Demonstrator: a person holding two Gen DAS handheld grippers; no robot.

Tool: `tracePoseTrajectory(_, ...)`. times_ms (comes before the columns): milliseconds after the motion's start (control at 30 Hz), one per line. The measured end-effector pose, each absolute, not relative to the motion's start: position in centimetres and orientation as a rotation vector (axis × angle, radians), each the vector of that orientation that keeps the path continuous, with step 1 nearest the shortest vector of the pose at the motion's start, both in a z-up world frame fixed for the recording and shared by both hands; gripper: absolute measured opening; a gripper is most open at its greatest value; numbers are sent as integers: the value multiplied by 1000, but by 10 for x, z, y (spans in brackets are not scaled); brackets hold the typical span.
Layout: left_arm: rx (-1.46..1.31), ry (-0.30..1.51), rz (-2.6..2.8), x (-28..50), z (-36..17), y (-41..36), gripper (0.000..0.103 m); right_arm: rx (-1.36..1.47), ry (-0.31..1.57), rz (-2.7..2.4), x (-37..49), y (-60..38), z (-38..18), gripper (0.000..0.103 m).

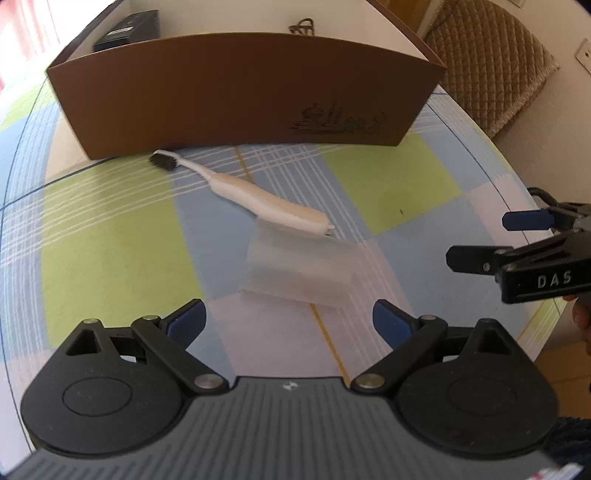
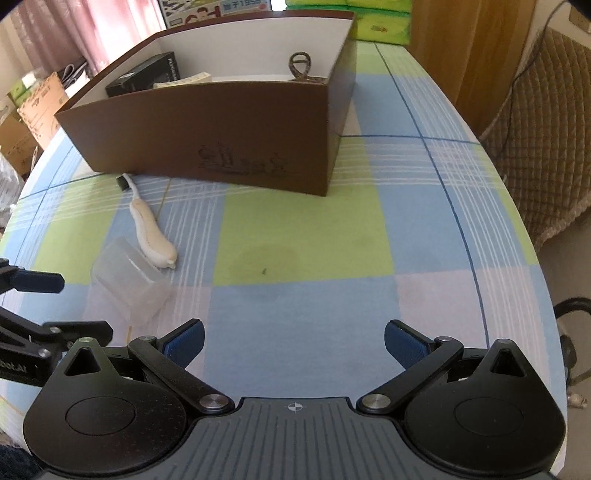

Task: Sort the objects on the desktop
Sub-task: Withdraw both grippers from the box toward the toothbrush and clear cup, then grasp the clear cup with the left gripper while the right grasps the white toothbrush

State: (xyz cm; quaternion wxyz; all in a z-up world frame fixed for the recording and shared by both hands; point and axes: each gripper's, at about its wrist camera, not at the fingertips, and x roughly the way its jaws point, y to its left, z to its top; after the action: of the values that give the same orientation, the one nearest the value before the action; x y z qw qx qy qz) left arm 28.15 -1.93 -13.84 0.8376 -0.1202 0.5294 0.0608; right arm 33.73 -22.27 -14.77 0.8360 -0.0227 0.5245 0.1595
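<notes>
A white toothbrush point(image 1: 255, 195) with dark bristles lies on the checked tablecloth, its head near the brown box point(image 1: 236, 96). A clear plastic case point(image 1: 299, 266) lies against its handle end. My left gripper point(image 1: 290, 326) is open just short of the case, with nothing between its fingers. My right gripper point(image 2: 293, 341) is open over bare cloth, to the right of the case point(image 2: 127, 282) and the toothbrush point(image 2: 147, 229). The brown box point(image 2: 207, 129) holds a black box point(image 2: 147, 75) and a woven item point(image 2: 301, 68). The right gripper point(image 1: 476, 238) shows at the left wrist view's right edge.
A quilted chair point(image 2: 546, 122) stands beyond the table's right edge point(image 2: 517, 206). Cardboard cartons point(image 2: 33, 107) sit off the table's left side. Green packs point(image 2: 380, 18) lie behind the box. The left gripper's fingers point(image 2: 37, 282) reach in at the right wrist view's left edge.
</notes>
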Motion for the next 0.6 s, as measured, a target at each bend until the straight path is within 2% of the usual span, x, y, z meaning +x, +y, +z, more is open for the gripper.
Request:
tracePoseTrajectory(467,-92,1085,99,307,-156,-33,94,2,1132,273,339,-243,-152,101)
tracePoseTrajectory(567,-47,1074,87,310,-160,-36,83,6,1138,267,339,-244,-155,101)
tracePoseTrajectory(600,-35,1074,84,311,-161,-37,74,7,1138,268,338,-244,-155,101)
